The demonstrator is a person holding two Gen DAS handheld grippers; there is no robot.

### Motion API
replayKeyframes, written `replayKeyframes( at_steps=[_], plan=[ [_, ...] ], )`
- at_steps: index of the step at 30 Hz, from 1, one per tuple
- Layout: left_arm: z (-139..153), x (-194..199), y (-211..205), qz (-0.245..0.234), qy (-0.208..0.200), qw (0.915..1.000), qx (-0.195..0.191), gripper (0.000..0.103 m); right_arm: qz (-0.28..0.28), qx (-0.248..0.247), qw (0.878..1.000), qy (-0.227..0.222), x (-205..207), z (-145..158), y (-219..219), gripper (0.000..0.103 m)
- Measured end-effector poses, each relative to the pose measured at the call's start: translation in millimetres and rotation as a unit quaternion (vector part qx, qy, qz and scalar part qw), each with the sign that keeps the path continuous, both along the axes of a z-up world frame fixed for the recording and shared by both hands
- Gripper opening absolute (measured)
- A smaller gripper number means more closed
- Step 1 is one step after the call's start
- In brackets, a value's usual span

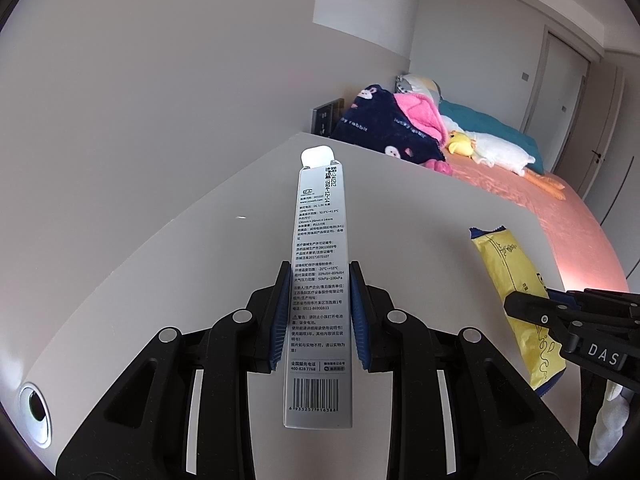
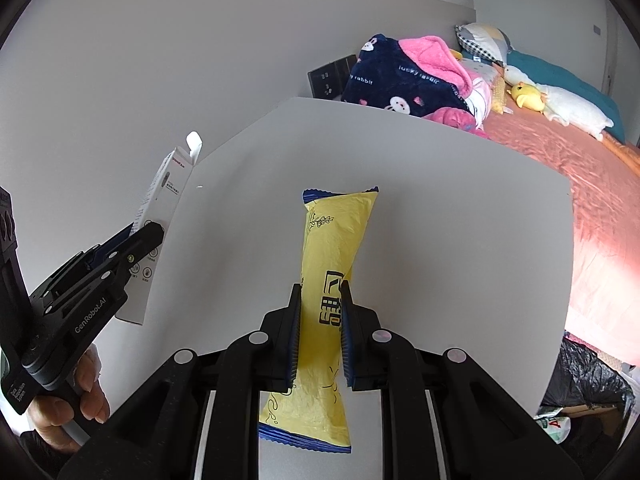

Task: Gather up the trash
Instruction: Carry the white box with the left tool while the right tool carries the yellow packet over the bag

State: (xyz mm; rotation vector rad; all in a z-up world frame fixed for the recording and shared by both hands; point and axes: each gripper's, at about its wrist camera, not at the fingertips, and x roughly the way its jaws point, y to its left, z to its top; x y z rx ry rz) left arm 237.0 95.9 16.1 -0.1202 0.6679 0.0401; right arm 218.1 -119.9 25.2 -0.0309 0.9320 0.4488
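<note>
My left gripper (image 1: pixel 319 276) is shut on a long grey printed box (image 1: pixel 320 240), held lengthwise above the white desk (image 1: pixel 400 220). The box also shows at the left of the right wrist view (image 2: pixel 160 216), with the left gripper (image 2: pixel 148 236) clamped on it. My right gripper (image 2: pixel 320 294) is shut on a yellow snack wrapper (image 2: pixel 336 240) with blue ends, pinched at its middle above the desk (image 2: pixel 440 220). The wrapper (image 1: pixel 508 276) and the right gripper (image 1: pixel 520 304) show at the right of the left wrist view.
A bed with a pink sheet (image 2: pixel 580 168) lies to the right, with a dark blue blanket (image 2: pixel 400 80), pillows and plush toys (image 2: pixel 528 96). A black bag (image 2: pixel 588 376) sits low at the right. A cable hole (image 1: pixel 36 412) is in the desk's left corner. A wall stands behind.
</note>
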Motion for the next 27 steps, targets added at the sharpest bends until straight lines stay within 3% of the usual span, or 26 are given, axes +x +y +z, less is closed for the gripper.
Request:
replayKeyframes(
  at_steps=[27],
  plan=[
    [18.6,-41.7,-112.6,-0.093,-0.002,0.9956,0.005,0.027,-0.035,0.01,0.999,-0.022,-62.1,16.1,-90.2,0.018]
  ],
)
